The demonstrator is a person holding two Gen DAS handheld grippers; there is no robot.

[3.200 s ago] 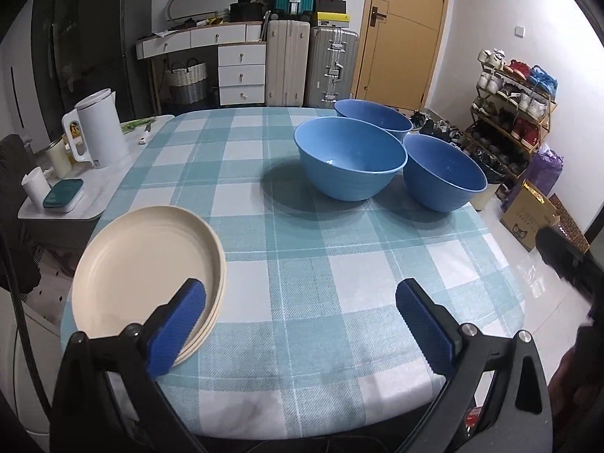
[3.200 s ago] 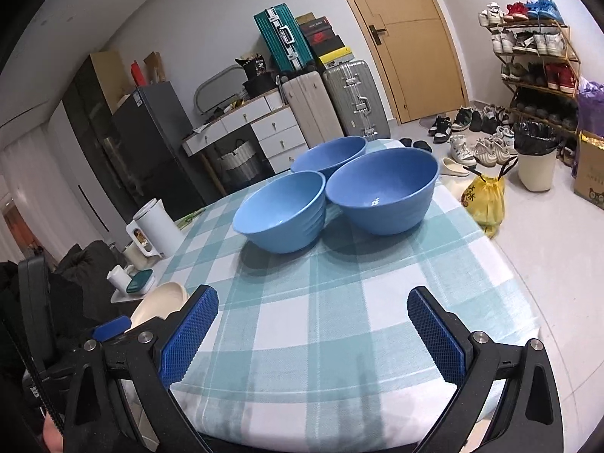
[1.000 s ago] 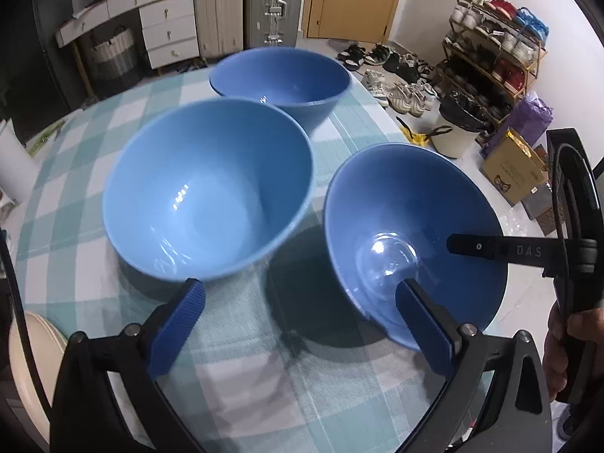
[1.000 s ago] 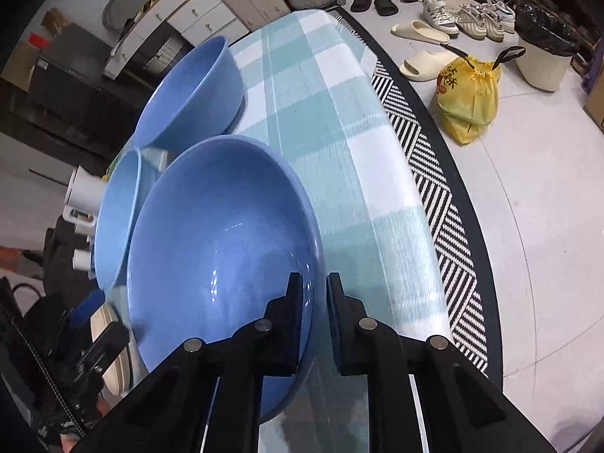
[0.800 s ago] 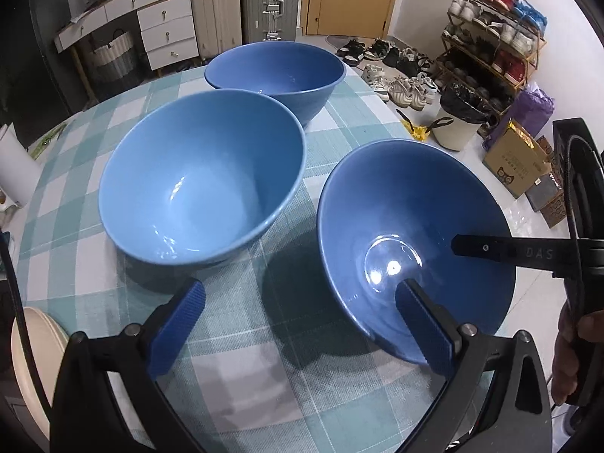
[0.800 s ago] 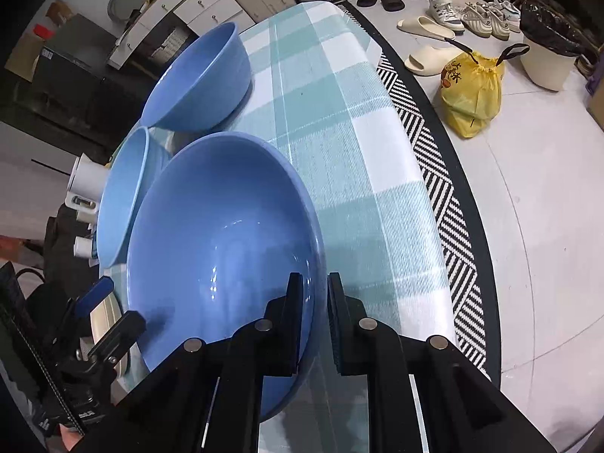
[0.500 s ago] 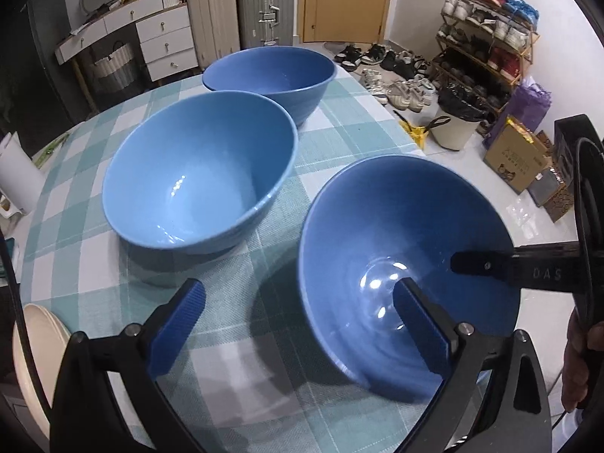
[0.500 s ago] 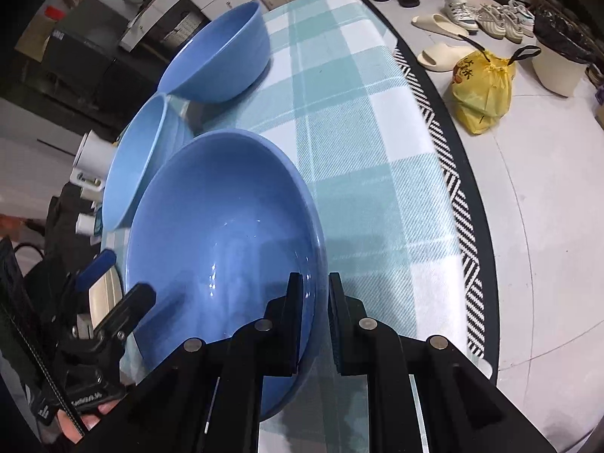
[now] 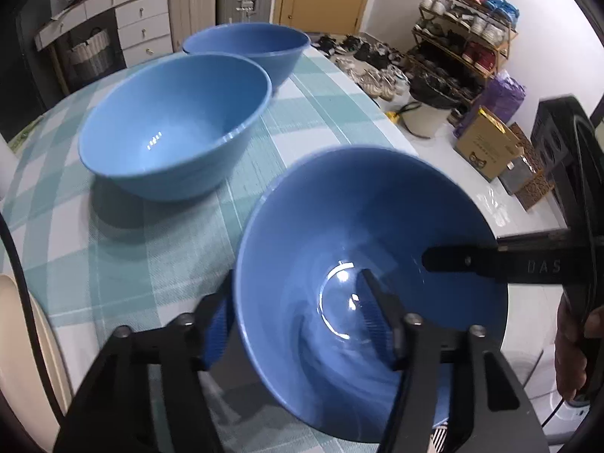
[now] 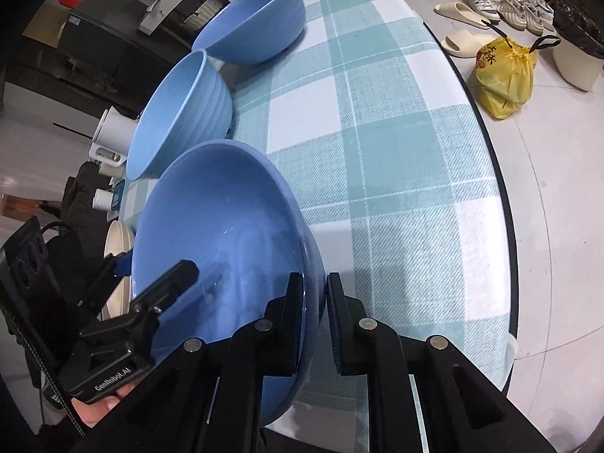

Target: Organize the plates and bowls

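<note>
1. Right tongs (image 10: 315,321) pinch the near rim of the nearest blue bowl (image 10: 226,234) at the bottom middle of the right wrist view, one finger inside the wall and one outside.
2. Left tongs (image 9: 298,324) are closing on the opposite side of that same bowl; in the left wrist view the rim runs between the two blue pads (image 9: 217,330), one outside at lower left and one inside the bowl, with a gap still showing beside the wall.
3. In the left wrist view the bowl fills the lower right of the frame, tilted, over the edge of the checked tabletop (image 9: 124,249).
4. A second blue bowl (image 9: 175,124) sits upright at upper left of that view, and a third blue bowl (image 9: 249,53) stands just behind it near the top middle, their rims close together.
5. A cream plate (image 9: 22,339) shows at the left edge of the left wrist view, partly cut off.
6. A hand (image 9: 573,347) grips the right tool's handle at the far right edge.
7. On the floor beyond the tabletop, upper right of the right wrist view, lie a yellow bag (image 10: 504,75) and some shoes (image 10: 502,0).
</note>
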